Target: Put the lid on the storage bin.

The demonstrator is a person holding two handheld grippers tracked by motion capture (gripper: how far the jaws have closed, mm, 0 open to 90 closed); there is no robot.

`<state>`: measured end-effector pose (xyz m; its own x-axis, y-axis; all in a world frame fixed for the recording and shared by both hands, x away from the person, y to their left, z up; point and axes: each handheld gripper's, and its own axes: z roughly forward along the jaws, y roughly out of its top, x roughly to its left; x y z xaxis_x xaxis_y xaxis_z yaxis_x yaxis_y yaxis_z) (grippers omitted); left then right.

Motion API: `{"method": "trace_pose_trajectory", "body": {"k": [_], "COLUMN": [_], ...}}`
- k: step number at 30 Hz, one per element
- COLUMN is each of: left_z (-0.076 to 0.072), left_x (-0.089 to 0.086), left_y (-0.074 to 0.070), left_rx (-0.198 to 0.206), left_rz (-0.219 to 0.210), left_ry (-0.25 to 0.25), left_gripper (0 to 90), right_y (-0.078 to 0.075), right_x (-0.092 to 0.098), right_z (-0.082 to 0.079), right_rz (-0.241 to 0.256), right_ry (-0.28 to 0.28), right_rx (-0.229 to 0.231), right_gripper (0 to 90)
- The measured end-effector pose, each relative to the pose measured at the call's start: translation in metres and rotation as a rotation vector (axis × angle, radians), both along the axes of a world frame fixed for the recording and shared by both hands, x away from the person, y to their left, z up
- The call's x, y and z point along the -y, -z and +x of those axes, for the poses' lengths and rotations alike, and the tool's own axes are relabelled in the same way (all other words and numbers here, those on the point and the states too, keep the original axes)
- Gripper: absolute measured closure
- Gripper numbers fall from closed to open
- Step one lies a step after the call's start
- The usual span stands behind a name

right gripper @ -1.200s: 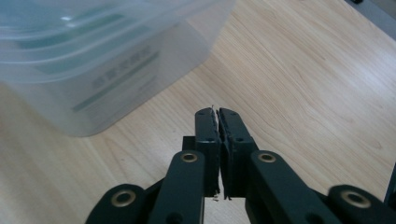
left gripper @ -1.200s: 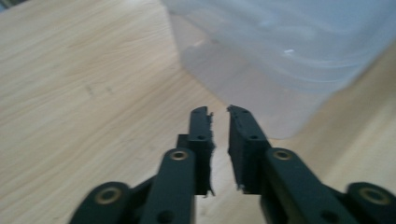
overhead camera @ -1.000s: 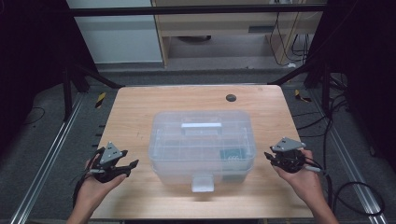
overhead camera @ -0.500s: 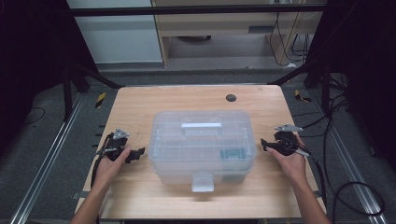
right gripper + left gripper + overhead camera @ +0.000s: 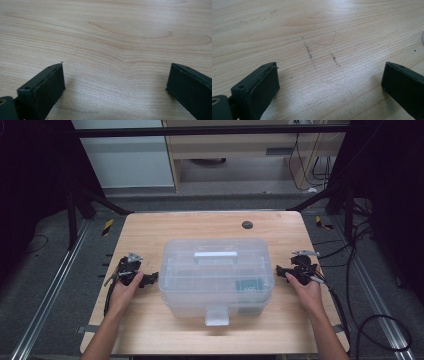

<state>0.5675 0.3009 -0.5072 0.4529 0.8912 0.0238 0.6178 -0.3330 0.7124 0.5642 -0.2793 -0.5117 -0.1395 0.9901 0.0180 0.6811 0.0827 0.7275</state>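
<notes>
Flanking: the clear plastic box [image 5: 216, 275] sits at the centre of the frame in the high view, with one gripper to each side of it.
Box: closed lid with a pale handle [image 5: 215, 257] on top, a latch tab [image 5: 216, 315] on its near side, and a small teal item [image 5: 247, 285] seen through the wall at the box's lower right.
Table: light wooden top [image 5: 200, 225]; a dark round spot [image 5: 247, 225] lies above the box, toward the upper middle of the frame.
Left gripper: at middle left of the high view [image 5: 148, 279], held in the person's left hand [image 5: 122, 292], its tips pointing toward the box's left wall and just beside it; whether they touch cannot be told.
Left gripper state: in the left gripper view [image 5: 329, 82] the two black jaws stand wide apart over bare wood with dark scuff marks [image 5: 310, 53]; nothing lies between them.
Right gripper: at middle right of the high view [image 5: 281, 270], held in the right hand [image 5: 306, 290], just beside the box's right wall.
Right gripper state: in the right gripper view [image 5: 115, 81] the jaws are spread wide over plain wood grain, holding nothing.
Cables: a black lead trails from each gripper toward the bottom of the frame.
</notes>
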Motion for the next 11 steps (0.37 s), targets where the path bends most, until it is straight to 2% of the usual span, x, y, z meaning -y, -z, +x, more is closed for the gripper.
{"method": "trace_pose_trajectory", "body": {"k": [7, 11], "left_z": [-0.0023, -0.0057], "left_x": [0.0007, 0.0028], "left_y": [0.0002, 0.0003], "left_rx": [0.000, -0.001], "left_rz": [-0.005, -0.004], "left_ry": [-0.026, -0.068], "left_gripper": [0.0, 0.0], "right_y": [0.0003, 0.0003], "right_x": [-0.0077, -0.0106], "right_z": [-0.0042, -0.0062], "right_rz": [-0.006, -0.008], "right_ry": [0.082, 0.101], "right_rx": [-0.001, -0.005], "right_gripper": [0.6, 0.7]}}
